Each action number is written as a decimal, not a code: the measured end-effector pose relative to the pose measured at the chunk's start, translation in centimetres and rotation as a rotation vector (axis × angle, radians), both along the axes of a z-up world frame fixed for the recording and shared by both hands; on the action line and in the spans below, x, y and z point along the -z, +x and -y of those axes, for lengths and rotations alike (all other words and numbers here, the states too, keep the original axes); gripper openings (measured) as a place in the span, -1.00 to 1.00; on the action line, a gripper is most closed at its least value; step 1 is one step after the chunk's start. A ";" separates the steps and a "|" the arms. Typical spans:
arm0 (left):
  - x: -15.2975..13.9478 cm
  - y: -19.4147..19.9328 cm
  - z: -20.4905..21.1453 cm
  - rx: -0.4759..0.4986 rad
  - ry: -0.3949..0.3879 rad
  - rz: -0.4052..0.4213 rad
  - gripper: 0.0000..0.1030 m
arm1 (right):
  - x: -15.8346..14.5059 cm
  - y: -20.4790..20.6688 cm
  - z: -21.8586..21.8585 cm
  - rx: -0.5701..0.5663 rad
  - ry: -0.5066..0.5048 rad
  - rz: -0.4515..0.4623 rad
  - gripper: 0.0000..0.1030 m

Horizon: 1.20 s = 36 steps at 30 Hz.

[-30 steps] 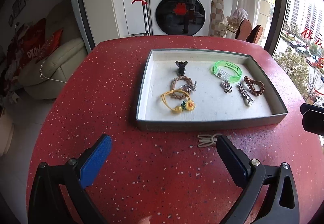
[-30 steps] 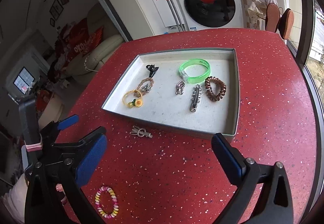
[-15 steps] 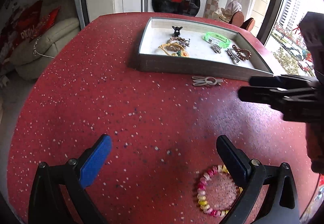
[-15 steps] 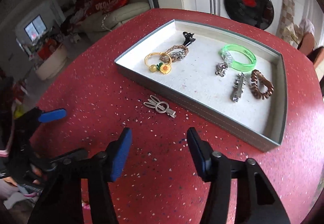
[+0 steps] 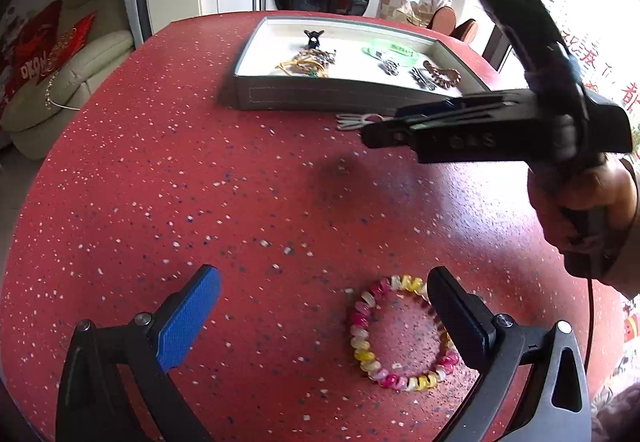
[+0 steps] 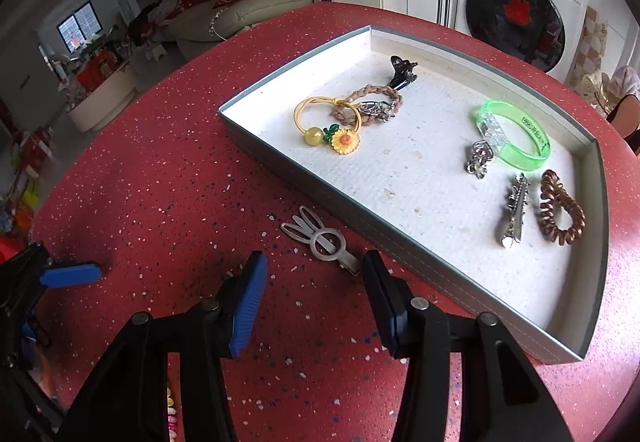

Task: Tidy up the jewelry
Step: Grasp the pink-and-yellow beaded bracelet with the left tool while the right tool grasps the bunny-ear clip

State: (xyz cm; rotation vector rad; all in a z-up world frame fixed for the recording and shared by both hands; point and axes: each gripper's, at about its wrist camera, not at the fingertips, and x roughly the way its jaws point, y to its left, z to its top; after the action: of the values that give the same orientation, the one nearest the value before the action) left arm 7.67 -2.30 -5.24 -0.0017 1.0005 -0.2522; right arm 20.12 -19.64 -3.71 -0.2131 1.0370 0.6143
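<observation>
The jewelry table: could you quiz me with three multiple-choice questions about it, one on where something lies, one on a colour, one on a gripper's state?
1. Where does the rabbit-shaped silver clip lie?
A. In the tray
B. On the red table just outside the tray
C. Held between gripper fingers

2. What colour is the translucent bangle in the tray?
A. Green
B. Blue
C. Black

3. How is the left gripper?
A. Shut on the beaded bracelet
B. Open, holding nothing
C. Shut and empty

Answers:
1 B, the clip rests on the table beside the tray's near wall.
2 A, it glows bright green.
3 B, its fingers stand wide apart, and the beaded bracelet lies flat on the table.
</observation>
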 end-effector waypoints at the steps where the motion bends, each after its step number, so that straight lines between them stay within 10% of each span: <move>1: 0.1 -0.1 0.1 0.004 0.002 -0.003 1.00 | 0.0 0.0 -0.1 0.000 -0.003 0.007 -0.02; 18: -0.2 -1.8 2.1 0.040 0.034 0.003 0.70 | -0.3 -0.5 -2.0 -0.010 -0.130 0.035 -0.38; 23: -0.5 -2.2 2.6 0.060 0.029 0.000 0.44 | -0.4 -1.0 -2.0 0.009 -0.126 0.026 -0.80; 29: -0.4 -2.5 3.0 0.088 0.054 -0.009 -0.47 | -1.4 -1.6 -0.4 0.072 -0.063 0.027 -0.83; 36: -0.5 -2.0 2.5 0.081 -0.026 -0.027 -0.47 | -3.4 -2.8 2.4 0.140 0.021 0.029 -0.83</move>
State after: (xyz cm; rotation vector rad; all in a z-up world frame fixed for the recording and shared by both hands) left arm 5.64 -4.80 -4.70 0.0115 1.0256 -0.3403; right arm 17.27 -22.00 -0.35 -0.1292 1.0074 0.4937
